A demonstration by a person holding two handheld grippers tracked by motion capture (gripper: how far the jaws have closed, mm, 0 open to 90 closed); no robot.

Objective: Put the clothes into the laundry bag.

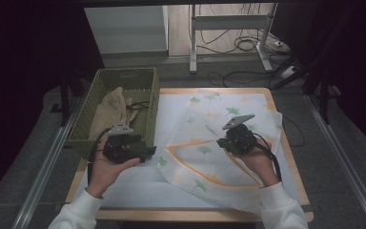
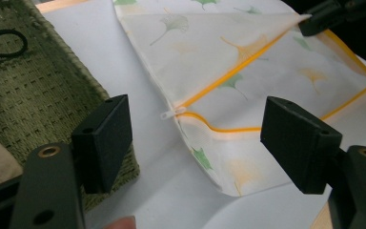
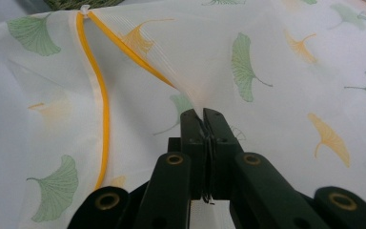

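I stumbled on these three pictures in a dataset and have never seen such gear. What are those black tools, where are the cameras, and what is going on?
A person holds a two-jaw tool in each hand. One camera looks down from above; one rides on each tool.

On the table lies a mesh laundry bag with leaf print and an orange zipper. Beside it stands a green basket holding beige cloth.

The right gripper is shut, pinching the bag's top layer up. The left gripper is open and holds nothing.
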